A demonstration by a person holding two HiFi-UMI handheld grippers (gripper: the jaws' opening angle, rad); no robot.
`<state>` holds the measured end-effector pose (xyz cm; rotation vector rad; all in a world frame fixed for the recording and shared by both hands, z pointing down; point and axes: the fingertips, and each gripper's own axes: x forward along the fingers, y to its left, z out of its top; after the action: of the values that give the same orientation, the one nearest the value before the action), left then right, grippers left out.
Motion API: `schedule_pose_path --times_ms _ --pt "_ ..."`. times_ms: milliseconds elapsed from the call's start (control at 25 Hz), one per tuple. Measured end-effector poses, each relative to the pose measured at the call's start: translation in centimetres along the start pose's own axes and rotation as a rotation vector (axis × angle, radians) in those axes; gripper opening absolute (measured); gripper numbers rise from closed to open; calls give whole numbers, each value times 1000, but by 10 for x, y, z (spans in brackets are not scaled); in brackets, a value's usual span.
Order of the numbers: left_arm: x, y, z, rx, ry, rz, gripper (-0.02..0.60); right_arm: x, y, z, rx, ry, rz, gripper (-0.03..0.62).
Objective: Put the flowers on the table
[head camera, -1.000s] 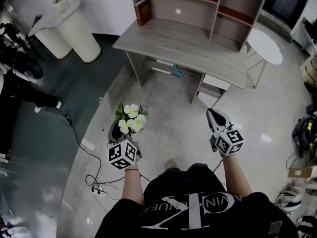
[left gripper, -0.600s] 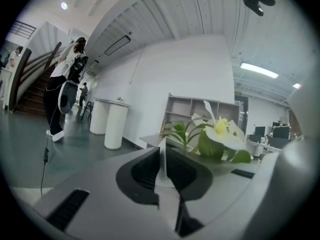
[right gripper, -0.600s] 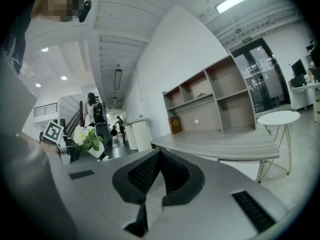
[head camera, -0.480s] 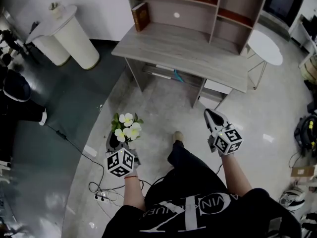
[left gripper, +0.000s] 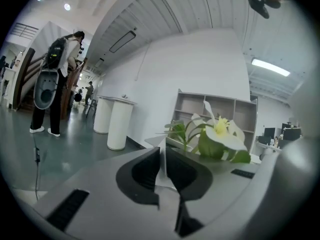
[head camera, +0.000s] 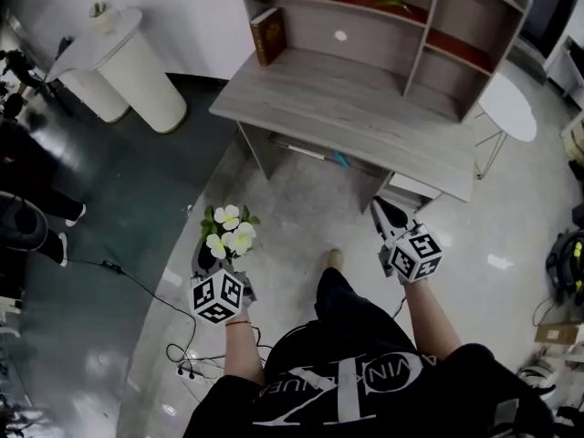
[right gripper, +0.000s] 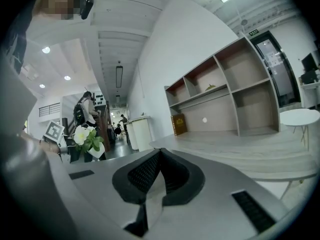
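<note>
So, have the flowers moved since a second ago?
Yes, slightly: carried in the left gripper, the flowers sit nearer the desk's front edge and farther from the floor power strip.

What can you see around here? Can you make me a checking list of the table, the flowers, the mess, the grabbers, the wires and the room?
Surface: the wooden table has a bare top, ahead of the person.
Job's things: the flowers, white with green leaves, are not on the table; they are held above the floor.
Clutter: a brown book stands at the table's back, under the shelf unit.
Grippers: the left gripper is shut on the flowers' pot; the right gripper is shut and empty.
Cables: a black cable trails across the floor.
Surroundings: a white pedestal, a round side table, a person with a backpack.
</note>
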<state>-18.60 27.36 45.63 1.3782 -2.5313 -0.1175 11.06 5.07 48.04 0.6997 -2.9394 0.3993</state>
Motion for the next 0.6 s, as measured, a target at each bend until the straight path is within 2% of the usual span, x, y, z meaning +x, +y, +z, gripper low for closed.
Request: schedule_pose_path --times_ms 240,600 --pt "67 -19 7 15 29 -43 37 45 -38 11 15 19 -26 11" --pt "151 -36 15 9 57 -64 37 99 -84 26 31 30 -41 11"
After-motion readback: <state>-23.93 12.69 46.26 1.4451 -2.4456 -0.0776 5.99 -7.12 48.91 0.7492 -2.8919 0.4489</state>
